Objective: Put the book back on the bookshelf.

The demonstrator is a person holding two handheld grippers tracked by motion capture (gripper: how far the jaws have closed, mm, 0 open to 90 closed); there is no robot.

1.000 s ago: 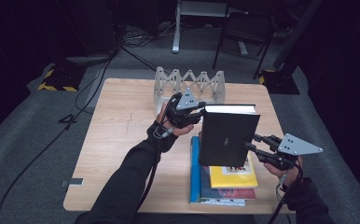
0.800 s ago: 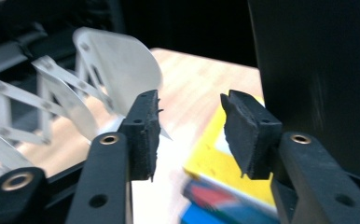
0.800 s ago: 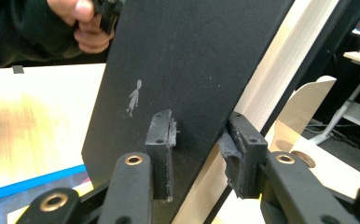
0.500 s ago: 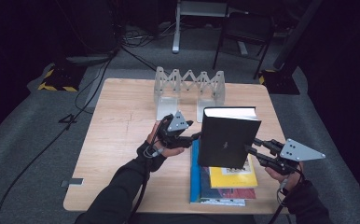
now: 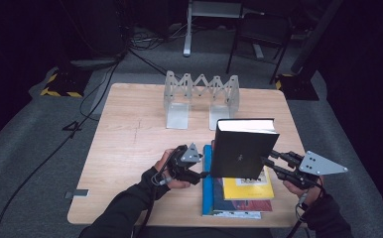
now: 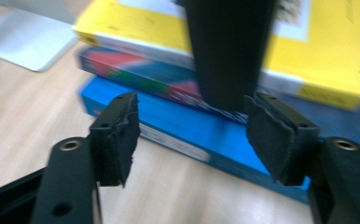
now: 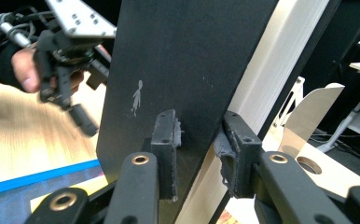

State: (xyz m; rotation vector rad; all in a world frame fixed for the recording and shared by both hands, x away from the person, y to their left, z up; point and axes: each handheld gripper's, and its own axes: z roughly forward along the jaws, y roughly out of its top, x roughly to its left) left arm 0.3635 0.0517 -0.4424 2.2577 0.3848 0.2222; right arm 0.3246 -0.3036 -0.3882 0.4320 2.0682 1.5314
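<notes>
The right hand-held gripper (image 7: 199, 154) is pinching the black book (image 5: 241, 148) upright over the stack of books (image 5: 229, 198); it looks heavy and stiff. The left hand-held gripper (image 6: 192, 135), jaws just spreading, is approaching its lower spine.

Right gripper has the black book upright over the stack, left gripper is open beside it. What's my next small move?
Probably ease the left gripper forward onto the black book's spine: its jaws have just been opening, unpressed, while the right gripper alone clamps the book.
</notes>
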